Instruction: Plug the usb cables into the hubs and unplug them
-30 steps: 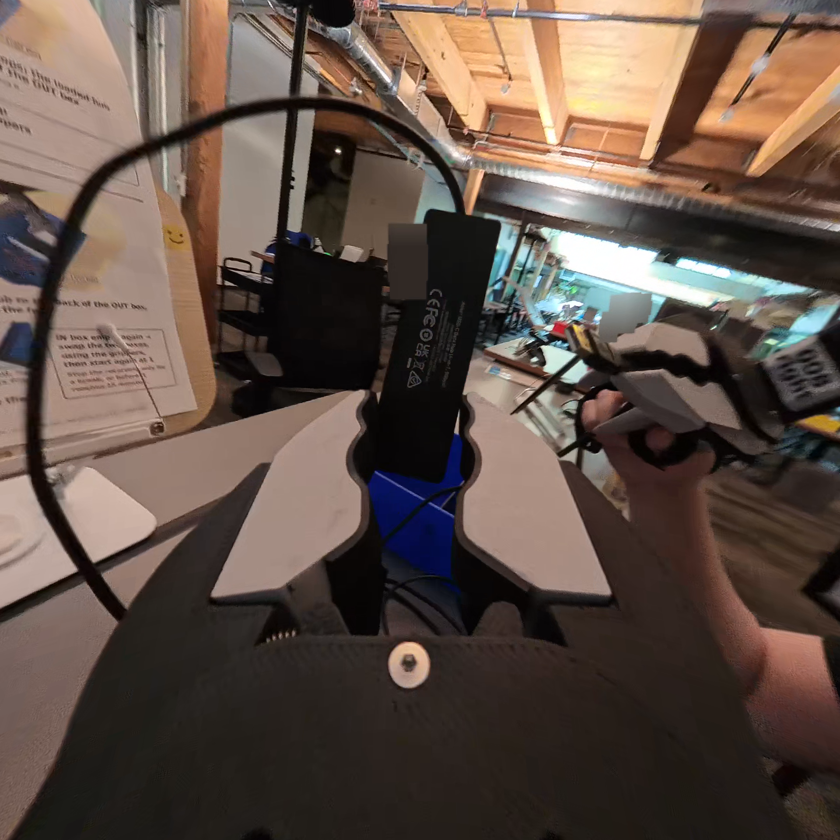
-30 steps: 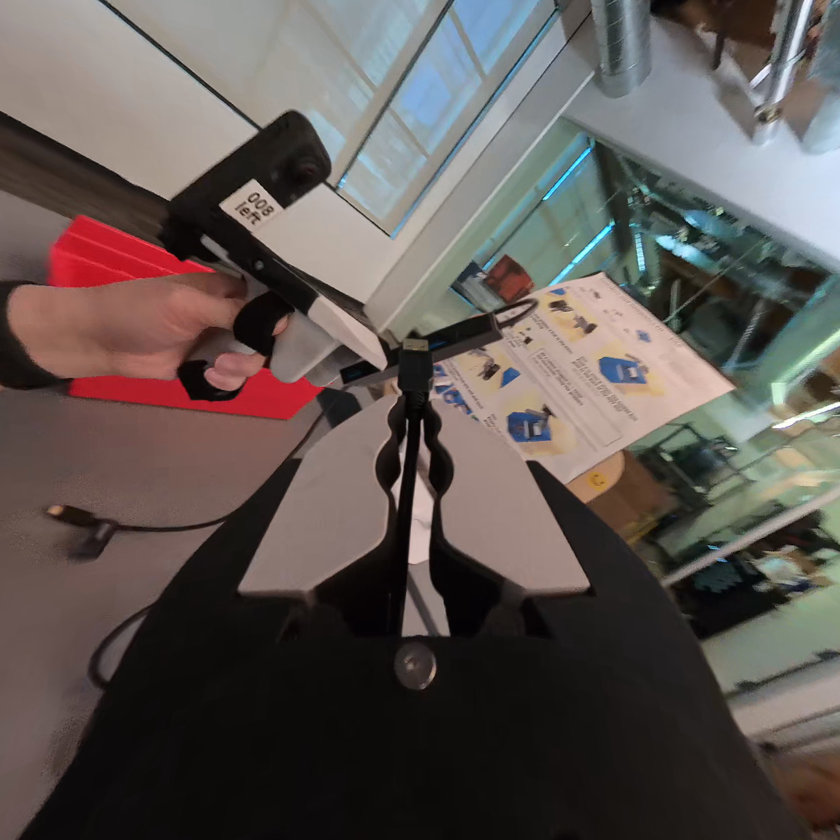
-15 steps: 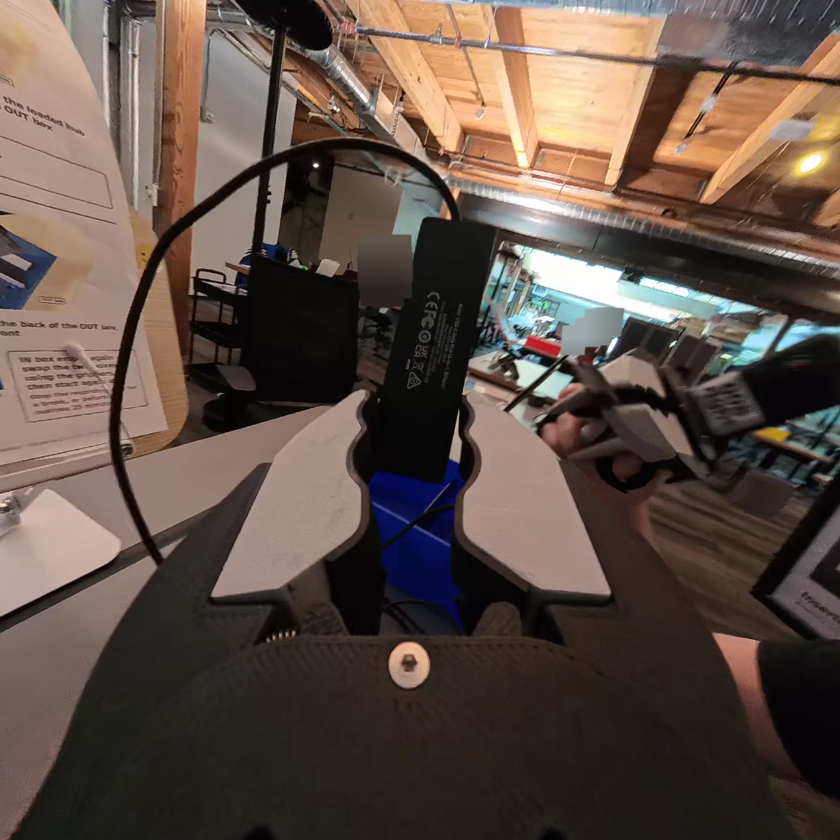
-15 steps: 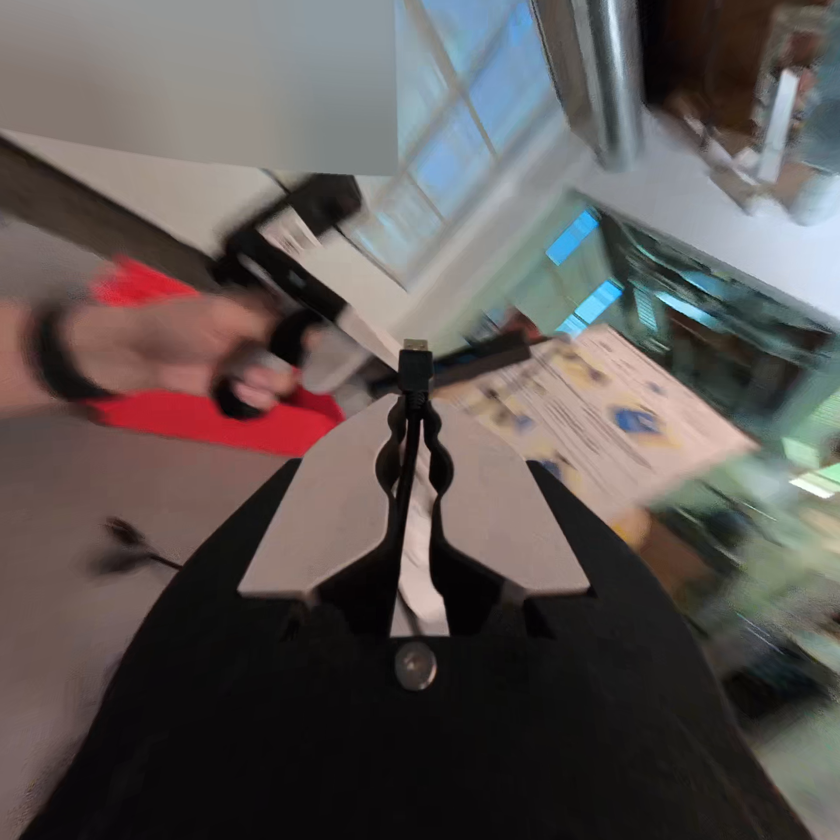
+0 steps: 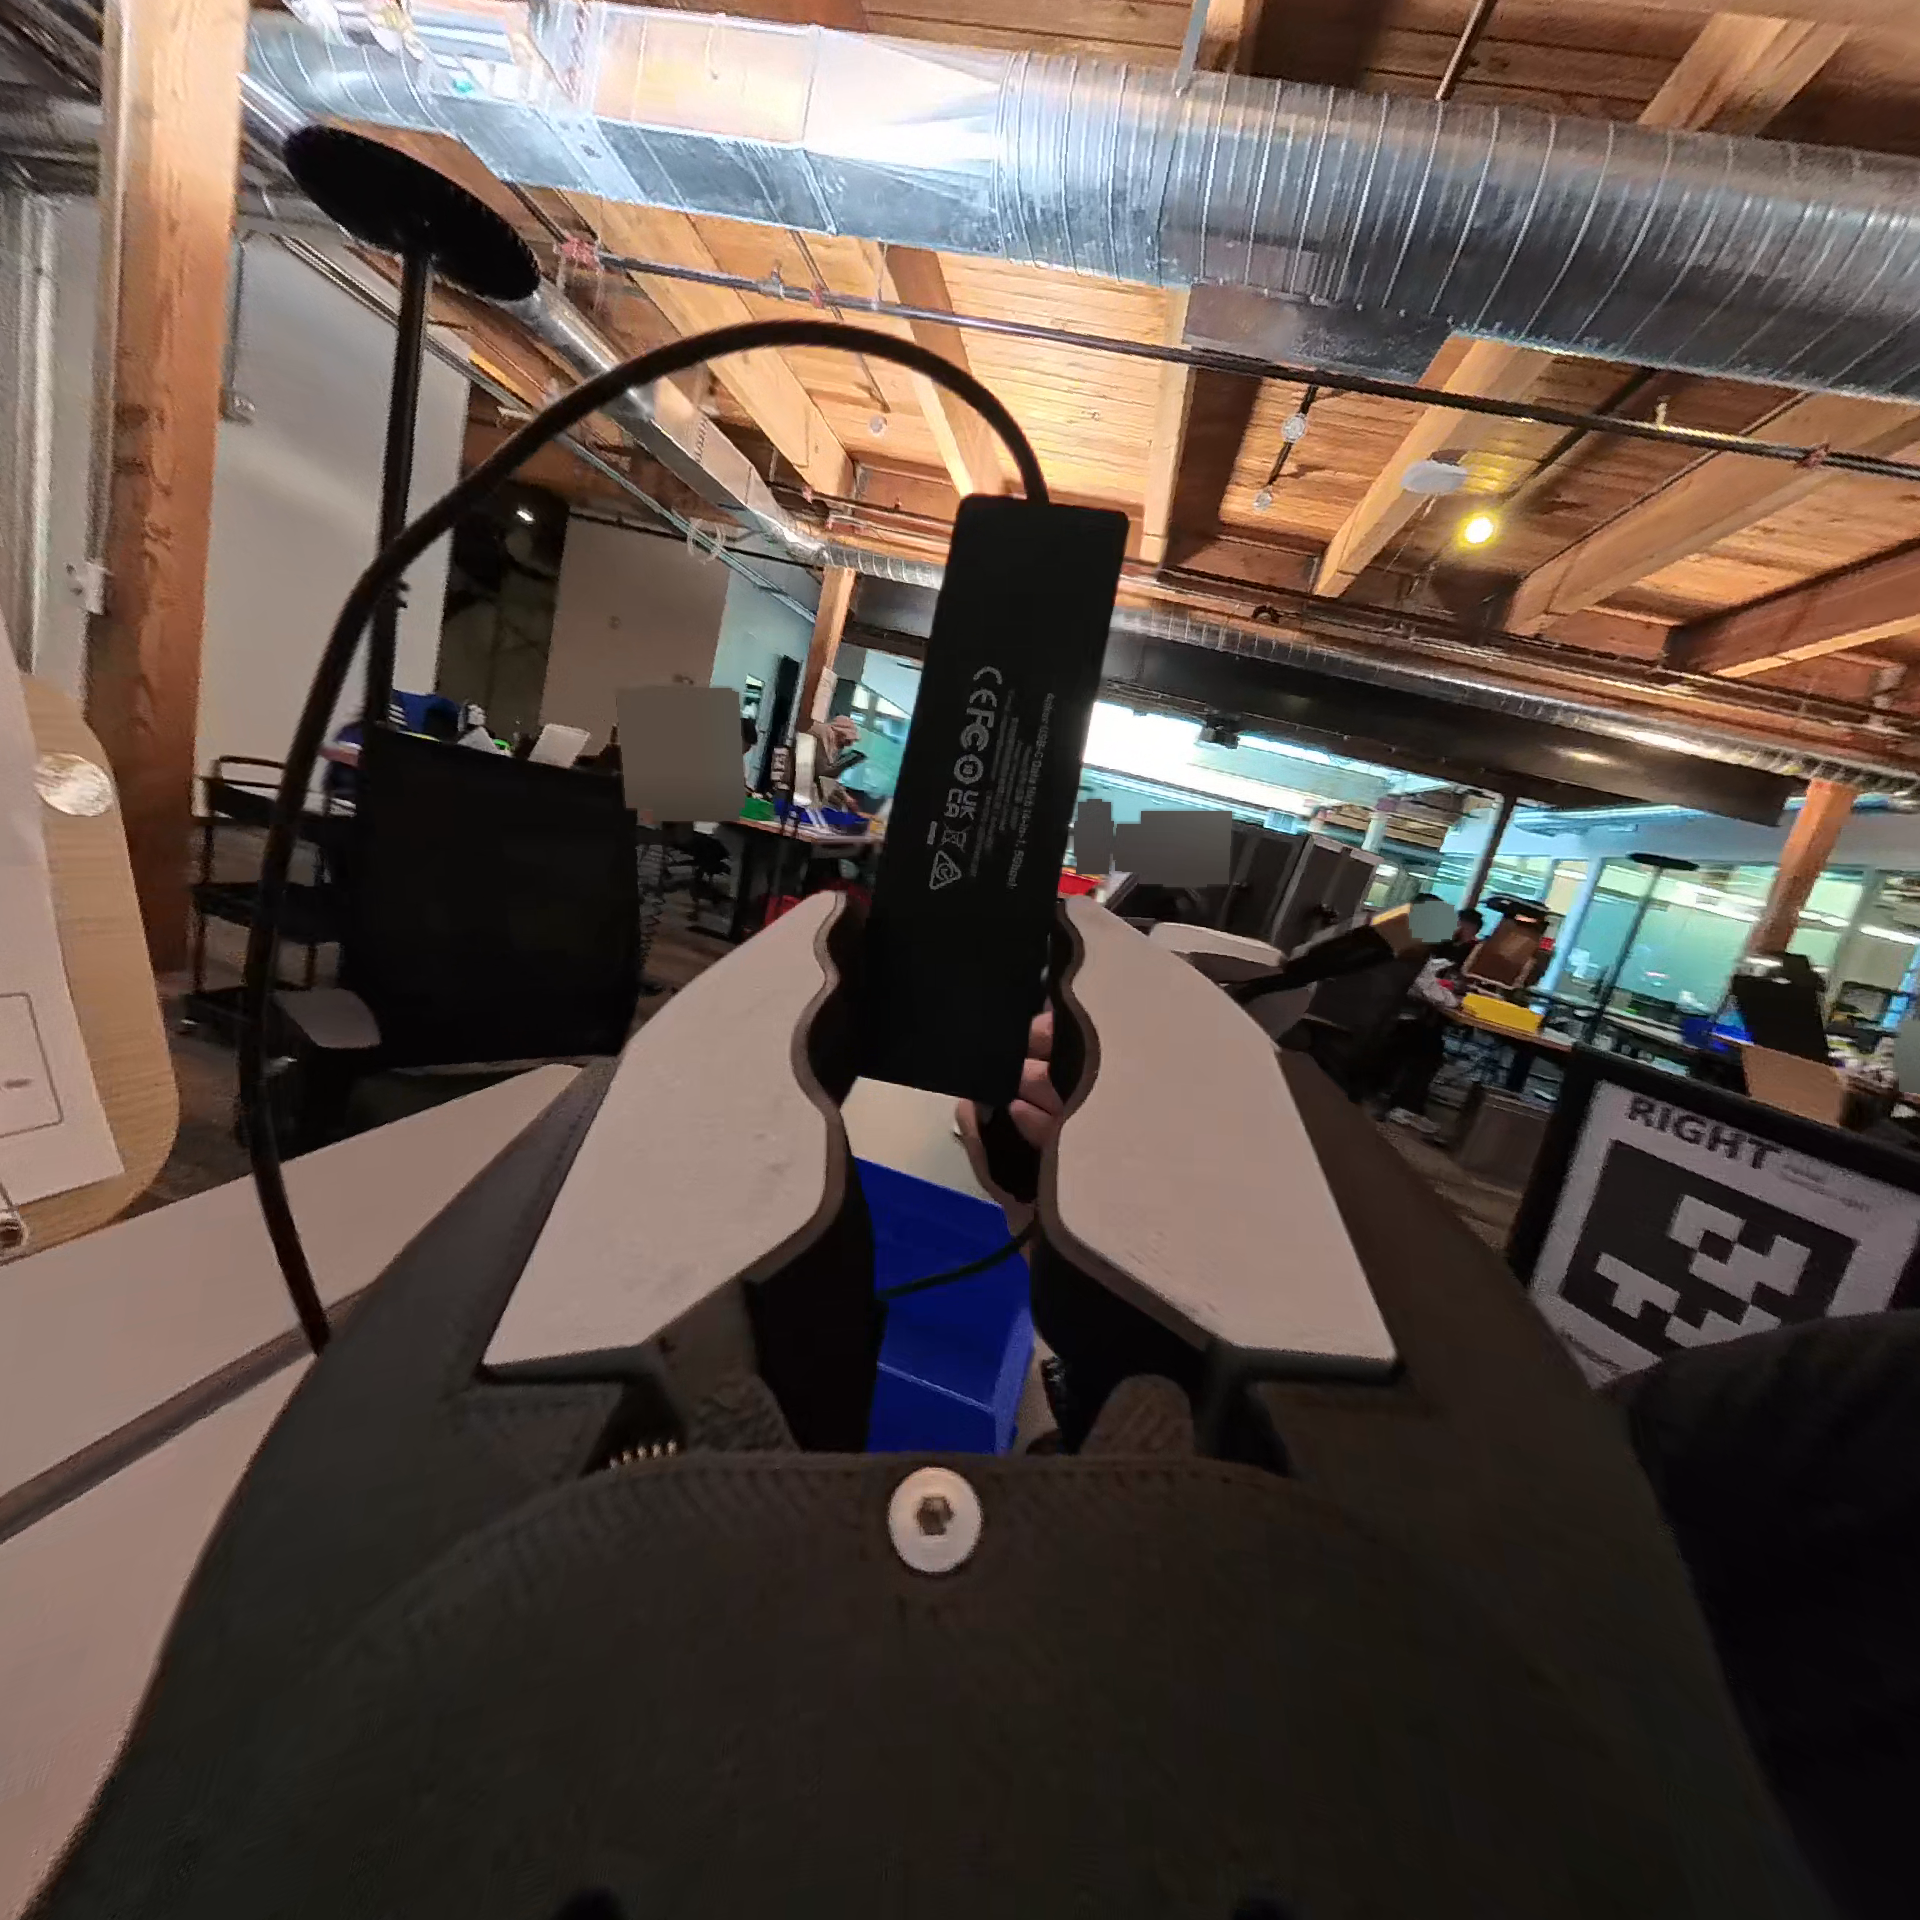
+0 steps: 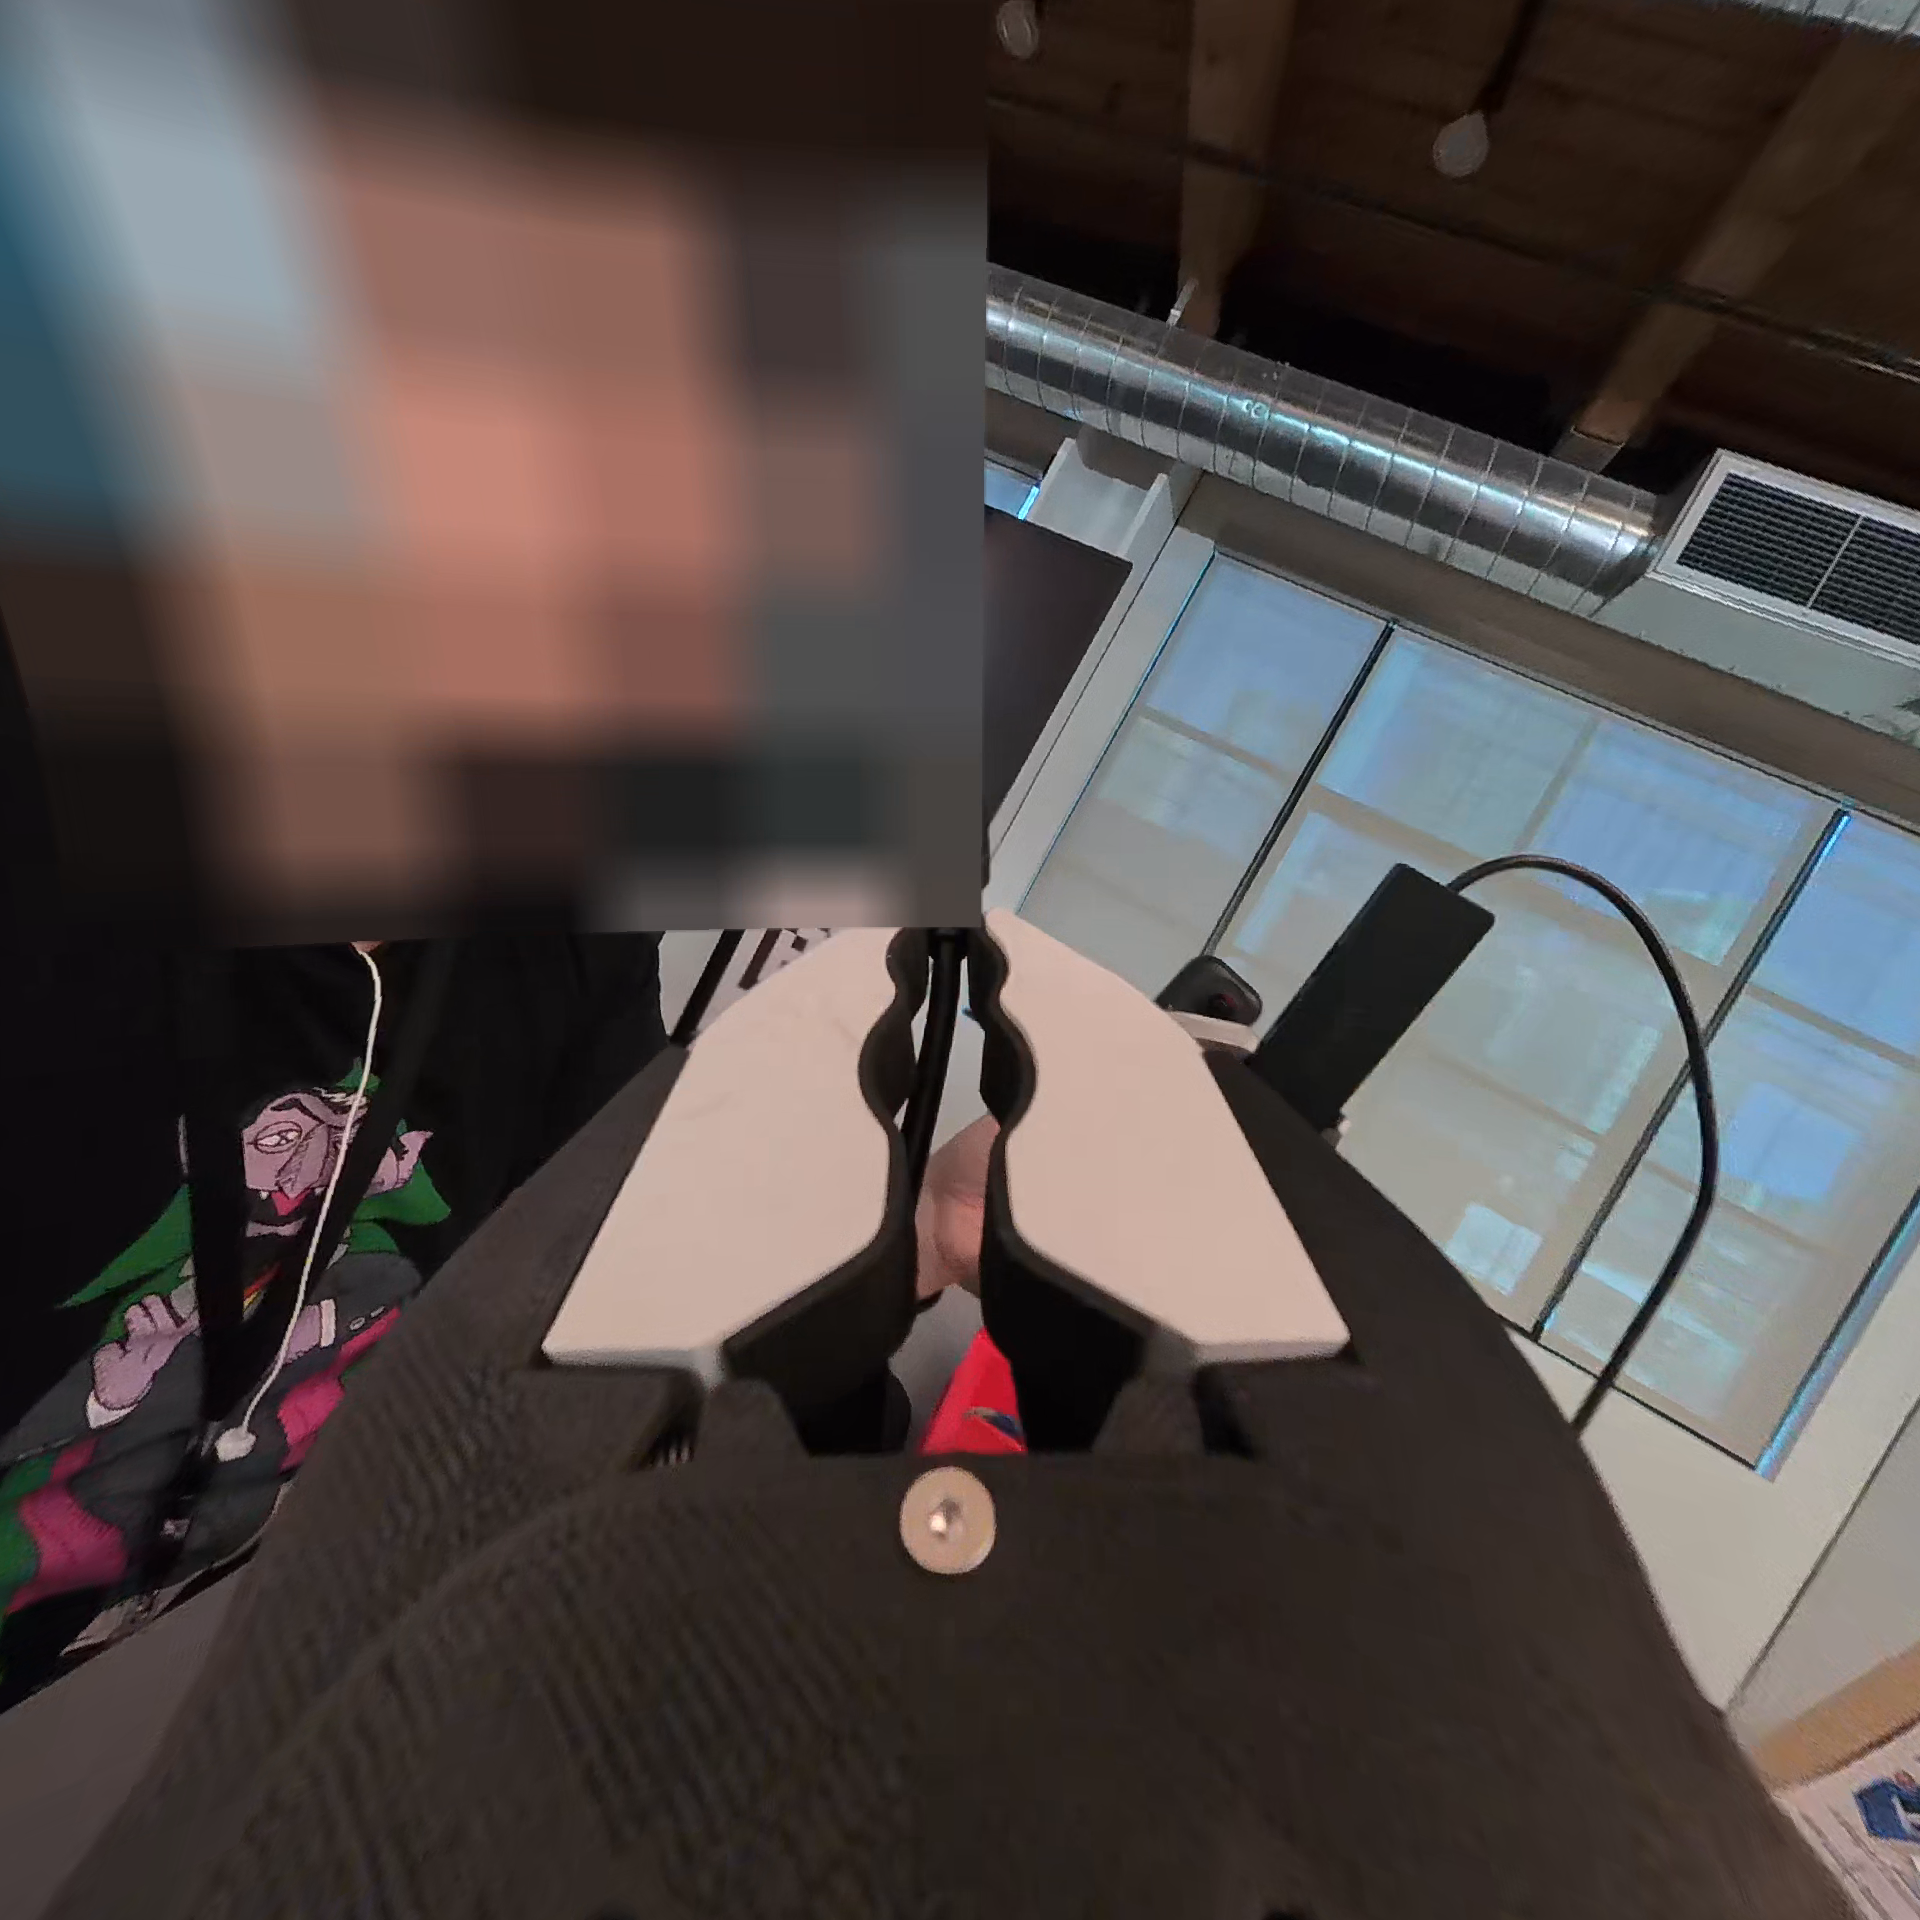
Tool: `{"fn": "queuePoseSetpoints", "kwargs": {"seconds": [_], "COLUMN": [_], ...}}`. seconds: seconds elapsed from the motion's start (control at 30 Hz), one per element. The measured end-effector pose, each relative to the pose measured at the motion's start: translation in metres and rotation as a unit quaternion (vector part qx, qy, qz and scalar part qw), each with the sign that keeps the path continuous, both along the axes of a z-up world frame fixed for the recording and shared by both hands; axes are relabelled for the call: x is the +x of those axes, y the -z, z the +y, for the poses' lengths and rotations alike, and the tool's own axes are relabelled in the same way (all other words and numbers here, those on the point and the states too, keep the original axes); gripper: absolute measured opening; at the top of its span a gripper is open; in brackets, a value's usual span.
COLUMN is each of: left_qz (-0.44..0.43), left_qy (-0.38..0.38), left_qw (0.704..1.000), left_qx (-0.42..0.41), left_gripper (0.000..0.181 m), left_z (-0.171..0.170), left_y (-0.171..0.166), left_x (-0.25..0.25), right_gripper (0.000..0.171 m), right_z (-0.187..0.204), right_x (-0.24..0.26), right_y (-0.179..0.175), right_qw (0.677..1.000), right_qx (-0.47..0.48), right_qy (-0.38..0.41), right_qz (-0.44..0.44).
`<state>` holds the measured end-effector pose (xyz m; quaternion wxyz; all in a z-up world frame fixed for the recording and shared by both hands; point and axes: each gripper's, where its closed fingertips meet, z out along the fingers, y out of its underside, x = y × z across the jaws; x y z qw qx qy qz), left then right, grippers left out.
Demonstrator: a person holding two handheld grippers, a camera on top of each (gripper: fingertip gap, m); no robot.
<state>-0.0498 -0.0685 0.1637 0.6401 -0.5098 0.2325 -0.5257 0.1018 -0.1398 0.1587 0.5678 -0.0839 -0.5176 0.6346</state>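
Note:
My left gripper is shut on a black USB hub and holds it upright, lifted above the table. The hub's own black cable loops from its top end to the left and down. My right gripper is shut on a thin black USB cable; its plug end is hidden at the fingertips. In the right wrist view the hub stands to the right, apart from the held cable, with its cable arcing over it. No cable shows plugged into the hub's ports.
A blue bin lies below the left fingers, on the grey table. A red bin shows under the right fingers. A person's dark sleeve and a marker tag are at the right. A paper sheet on a wooden board stands left.
The held plug was at the hub's side a second ago and has come away. The right gripper has swung off toward the person. The left gripper has tilted up with the hub.

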Motion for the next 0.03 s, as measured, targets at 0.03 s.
{"fn": "queuePoseSetpoints", "kwargs": {"seconds": [0.03], "left_qz": [0.003], "left_qy": [-0.016], "left_qw": [1.0], "left_qx": [0.008], "left_gripper": [0.033], "left_z": [0.0013], "left_y": [-0.0001], "left_x": [-0.0009], "right_gripper": [0.008], "right_z": [0.0013], "right_x": [-0.0023], "right_y": [0.0005], "right_qw": [1.0], "right_qx": [0.001], "right_qy": [0.011], "right_qz": [-0.005]}}
